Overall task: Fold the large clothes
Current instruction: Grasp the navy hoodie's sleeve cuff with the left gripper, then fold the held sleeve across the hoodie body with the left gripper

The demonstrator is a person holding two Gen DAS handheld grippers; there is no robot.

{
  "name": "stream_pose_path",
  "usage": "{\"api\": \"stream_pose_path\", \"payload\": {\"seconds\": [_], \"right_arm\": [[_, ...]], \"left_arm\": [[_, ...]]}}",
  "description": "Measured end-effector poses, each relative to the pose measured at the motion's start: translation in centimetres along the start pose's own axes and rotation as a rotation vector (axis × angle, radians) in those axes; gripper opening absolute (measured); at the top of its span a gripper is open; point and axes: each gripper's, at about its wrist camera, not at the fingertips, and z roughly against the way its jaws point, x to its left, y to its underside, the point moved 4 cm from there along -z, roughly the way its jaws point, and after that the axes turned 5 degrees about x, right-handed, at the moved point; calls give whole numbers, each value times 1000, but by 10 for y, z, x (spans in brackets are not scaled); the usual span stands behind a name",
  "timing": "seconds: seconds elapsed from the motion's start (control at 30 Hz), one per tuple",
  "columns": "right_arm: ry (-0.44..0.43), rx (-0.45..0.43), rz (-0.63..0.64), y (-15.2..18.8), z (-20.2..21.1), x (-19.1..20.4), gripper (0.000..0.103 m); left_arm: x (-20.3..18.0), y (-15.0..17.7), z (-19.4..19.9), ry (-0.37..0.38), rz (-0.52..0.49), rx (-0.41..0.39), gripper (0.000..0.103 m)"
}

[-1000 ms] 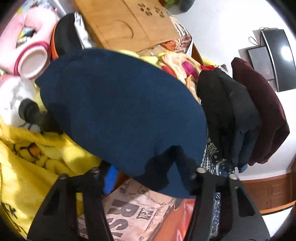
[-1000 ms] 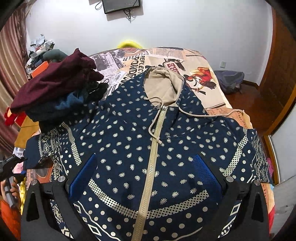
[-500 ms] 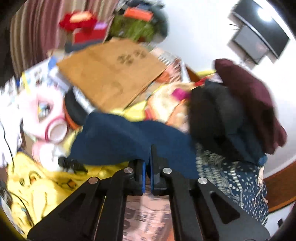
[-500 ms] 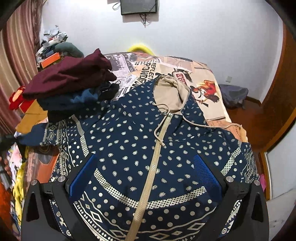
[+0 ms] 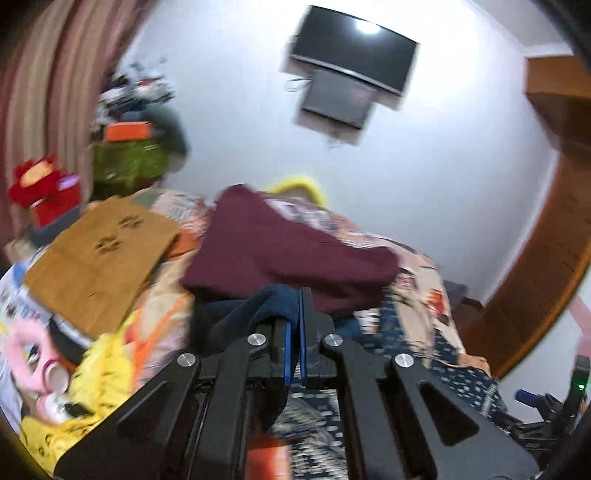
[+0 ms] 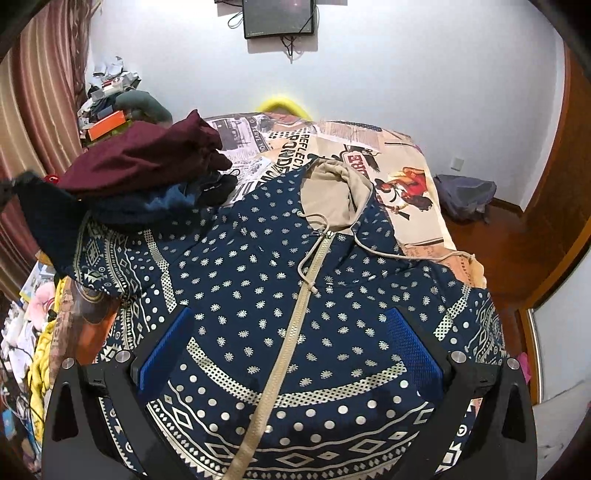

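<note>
L claw (image 5: 293, 314) has clamped and lifted navy patterned zip hoodie's (image 6: 280, 295) plain-lined sleeve (image 5: 273, 299); R claw (image 6: 291, 354) gapes wide above hem; sleeve fold likely starting.

A black screen (image 6: 279, 17) hangs high on the white wall (image 6: 406, 74), with wires dangling under it. A striped pink curtain (image 6: 33, 103) hangs on the left. Beside it sits a messy heap with an orange box (image 6: 107, 123) on top. The bed (image 6: 413, 177) has a cover with newspaper pictures. A dark bag (image 6: 463, 195) lies on the wooden floor (image 6: 495, 236). A brown board (image 5: 99, 254) leans near a yellow blanket (image 5: 99, 365) and a red toy (image 5: 40, 184).
</note>
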Motion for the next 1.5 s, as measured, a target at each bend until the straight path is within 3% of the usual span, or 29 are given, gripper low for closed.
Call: {"api": "stream_pose_path", "payload": {"seconds": [0.27, 0.53, 0.6, 0.83, 0.97, 1.1, 1.17, 1.2, 1.33, 1.5], "right_arm": [[15, 3, 16, 5, 1, -15, 103], [26, 72, -19, 17, -18, -38, 103], [39, 79, -16, 20, -20, -42, 103], [80, 109, 23, 33, -25, -49, 103], [93, 121, 33, 38, -27, -53, 103], [101, 122, 25, 38, -26, -56, 103], [102, 114, 25, 35, -24, -56, 103], [102, 109, 28, 33, -22, -55, 103], [99, 79, 60, 20, -15, -45, 103], [96, 57, 138, 2, -14, -18, 103]], "left_arm": [[-97, 16, -55, 102, -155, 118, 2], [-195, 66, -109, 216, -370, 300, 2], [-214, 83, -118, 276, -413, 370, 2], [-237, 147, -163, 349, -463, 640, 2], [-242, 165, -167, 377, -483, 714, 4], [-243, 162, -146, 371, -568, 685, 18], [-239, 152, -130, 361, -586, 635, 41], [-235, 144, -120, 359, -584, 603, 45], [-211, 108, -91, 333, -544, 498, 51], [-165, 76, -65, 188, -539, 366, 60]]}}
